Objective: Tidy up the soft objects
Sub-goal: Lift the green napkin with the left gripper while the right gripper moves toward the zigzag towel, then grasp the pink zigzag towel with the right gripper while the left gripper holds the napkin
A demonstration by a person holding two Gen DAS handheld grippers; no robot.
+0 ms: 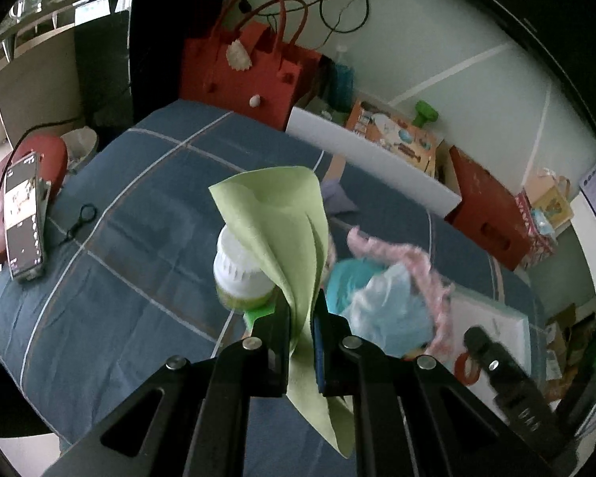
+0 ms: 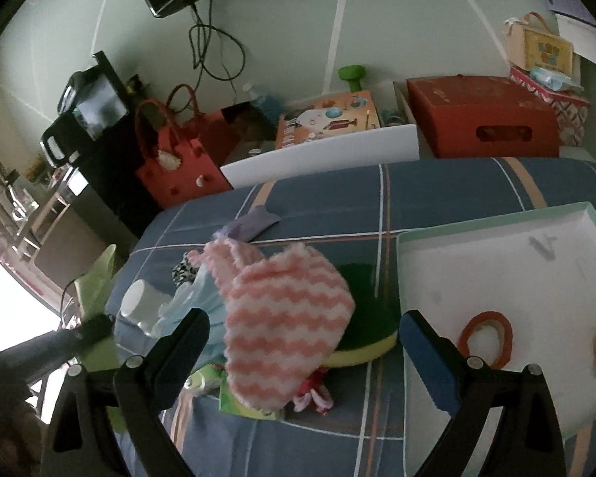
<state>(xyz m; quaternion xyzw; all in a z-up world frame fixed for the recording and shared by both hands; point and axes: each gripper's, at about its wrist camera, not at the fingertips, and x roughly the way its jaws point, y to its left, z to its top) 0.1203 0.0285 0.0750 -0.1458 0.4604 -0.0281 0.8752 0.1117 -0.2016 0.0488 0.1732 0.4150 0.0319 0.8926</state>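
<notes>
My left gripper (image 1: 302,318) is shut on a light green cloth (image 1: 282,222), which hangs lifted above the blue checked bedspread (image 1: 139,238); the cloth also shows in the right wrist view (image 2: 99,278). Behind it stands a white-lidded jar (image 1: 238,266). My right gripper (image 2: 302,338) is open wide over a pile of soft things. A pink-and-white zigzag knit (image 2: 286,318) lies between its fingers, and neither pad presses on it. Under the knit sit a green-and-yellow sponge (image 2: 361,342) and a light blue cloth (image 2: 194,298). A purple cloth (image 2: 254,222) lies farther back.
A white tray (image 2: 496,262) holding an orange ring (image 2: 484,338) sits to the right of the pile. A red felt bag (image 1: 238,75), a white board (image 1: 369,159) and a red box (image 2: 480,119) line the bed's far side. A phone (image 1: 22,222) rests on a red stool at left.
</notes>
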